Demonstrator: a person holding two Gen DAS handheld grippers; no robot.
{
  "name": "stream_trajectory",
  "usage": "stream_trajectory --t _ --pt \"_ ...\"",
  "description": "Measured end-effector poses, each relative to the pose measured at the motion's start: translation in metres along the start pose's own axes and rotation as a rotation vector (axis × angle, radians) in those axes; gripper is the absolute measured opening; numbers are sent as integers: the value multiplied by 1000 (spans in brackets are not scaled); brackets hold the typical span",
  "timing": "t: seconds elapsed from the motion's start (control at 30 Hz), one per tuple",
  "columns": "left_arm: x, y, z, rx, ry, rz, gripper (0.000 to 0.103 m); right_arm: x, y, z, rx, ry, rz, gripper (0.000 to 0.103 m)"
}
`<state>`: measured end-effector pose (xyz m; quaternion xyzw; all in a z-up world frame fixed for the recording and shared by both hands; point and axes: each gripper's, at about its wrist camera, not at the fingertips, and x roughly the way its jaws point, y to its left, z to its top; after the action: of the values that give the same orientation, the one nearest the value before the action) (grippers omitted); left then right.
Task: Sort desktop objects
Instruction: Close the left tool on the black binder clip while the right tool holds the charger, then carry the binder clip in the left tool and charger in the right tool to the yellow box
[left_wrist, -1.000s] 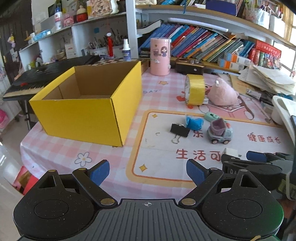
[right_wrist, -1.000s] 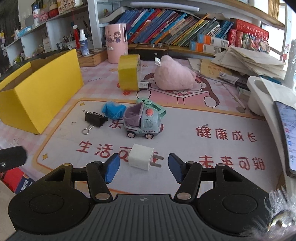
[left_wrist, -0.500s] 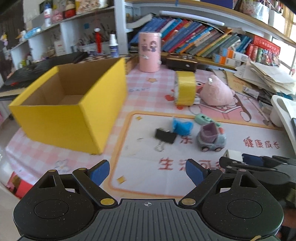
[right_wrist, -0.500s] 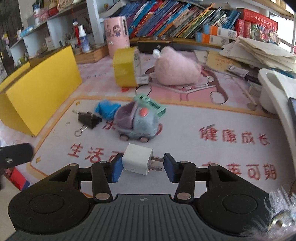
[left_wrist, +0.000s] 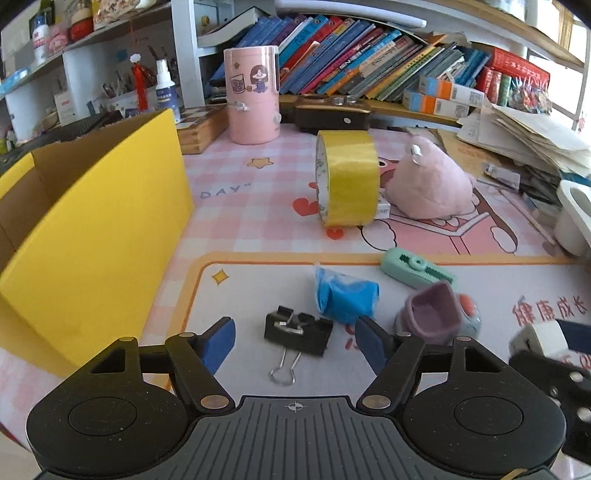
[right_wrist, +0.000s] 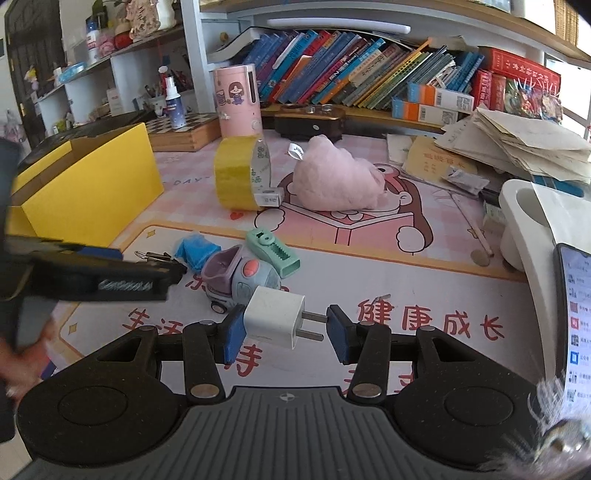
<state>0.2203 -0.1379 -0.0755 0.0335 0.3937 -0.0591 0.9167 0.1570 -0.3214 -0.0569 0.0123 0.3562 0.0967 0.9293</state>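
Observation:
A black binder clip (left_wrist: 297, 334) lies on the desk mat between the blue pads of my left gripper (left_wrist: 294, 343). Its jaws are closing, with a gap still showing on each side of the clip. My right gripper (right_wrist: 286, 332) is shut on a white charger plug (right_wrist: 275, 321), holding it end to end above the mat, one pad against the prongs. The charger plug (left_wrist: 539, 338) also shows at the right edge of the left wrist view. The left gripper (right_wrist: 99, 273) reaches in from the left in the right wrist view and hides most of the clip.
An open yellow box (left_wrist: 92, 229) stands on the left. On the mat lie a blue crumpled piece (left_wrist: 347, 299), a toy car (left_wrist: 436, 317), a green tape dispenser (left_wrist: 413, 271), a yellow tape roll (left_wrist: 347, 184) and a pink plush (left_wrist: 428, 188). A phone (right_wrist: 576, 306) lies at the right edge.
My left gripper has moved forward over the binder clip and its jaws have narrowed. My right gripper has shut on the charger plug and lifted it off the mat.

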Motion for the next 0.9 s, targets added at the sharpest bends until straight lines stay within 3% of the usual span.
stream_trajectory --t 0.27,0.33,0.37,0.4,0.57,0.9 --pt "20 -6 -2 86 6 -35 66 4 -4 1 0 18 15 44" --pt "19 -4 -2 84 4 -56 56 4 -5 1 2 22 18 44" --pt "18 -3 -2 83 2 -65 44 4 -5 1 2 23 18 44" --pt "18 -3 -2 88 1 -67 43 4 -6 1 3 24 18 44" --pt "8 -5 -8 98 5 -32 42 3 -7 -1 18 31 21 44" --pt "-47 3 -19 -20 -33 -39 42 -6 1 -6 19 23 35 44"
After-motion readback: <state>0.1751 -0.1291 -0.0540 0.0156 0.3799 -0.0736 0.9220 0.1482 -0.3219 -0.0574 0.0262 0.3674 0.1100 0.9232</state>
